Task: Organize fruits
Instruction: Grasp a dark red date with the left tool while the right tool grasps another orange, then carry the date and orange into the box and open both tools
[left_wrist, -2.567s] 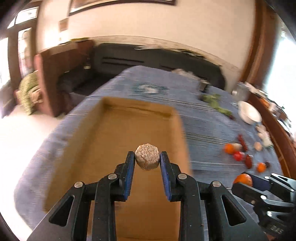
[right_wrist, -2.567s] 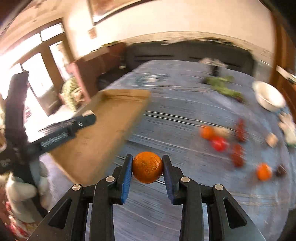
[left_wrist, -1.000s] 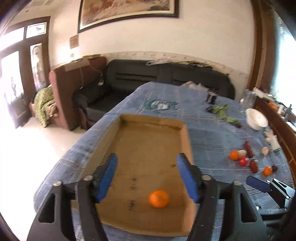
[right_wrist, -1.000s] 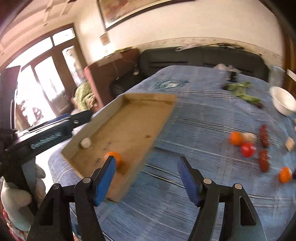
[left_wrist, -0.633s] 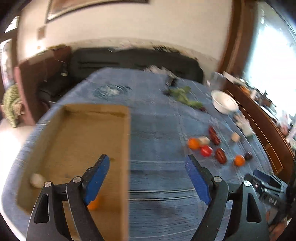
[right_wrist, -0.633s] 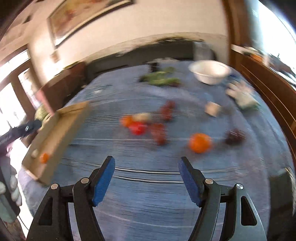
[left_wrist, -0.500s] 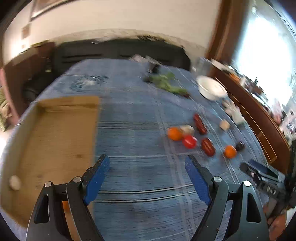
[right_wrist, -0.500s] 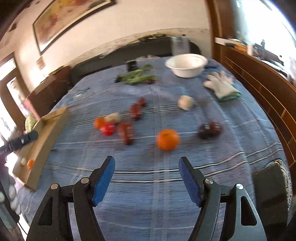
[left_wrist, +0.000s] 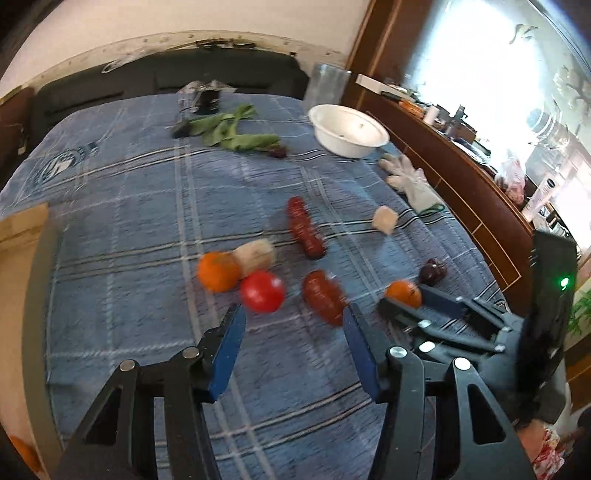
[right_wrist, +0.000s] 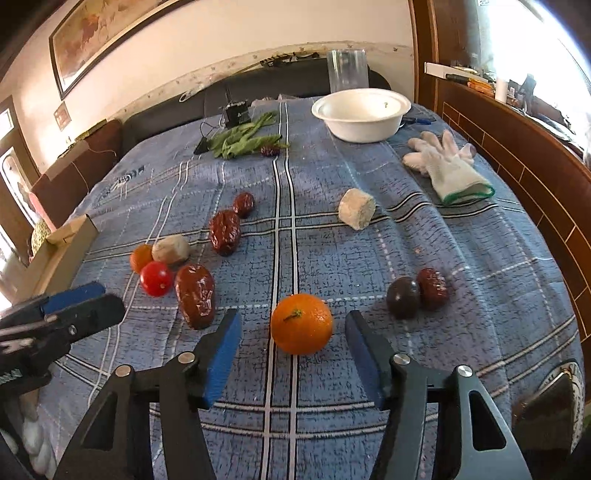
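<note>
Fruits lie loose on the blue cloth (right_wrist: 369, 258). We are back from the box; both grippers, right (right_wrist: 291, 350) & left (left_wrist: 291, 343), empty, jaws just narrowing. Orange (right_wrist: 301, 323) at 12 o'clock, untouched.

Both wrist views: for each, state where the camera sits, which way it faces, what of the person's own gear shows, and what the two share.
Left wrist view: sits on the left gripper, angled down at the blue checked cloth, a red tomato just ahead; the right gripper shows at right.
Right wrist view: sits on the right gripper, angled down, an orange between its open jaws, untouched; the left gripper shows at left.
Shared: tomato, white bowl, white glove, greens.
</note>
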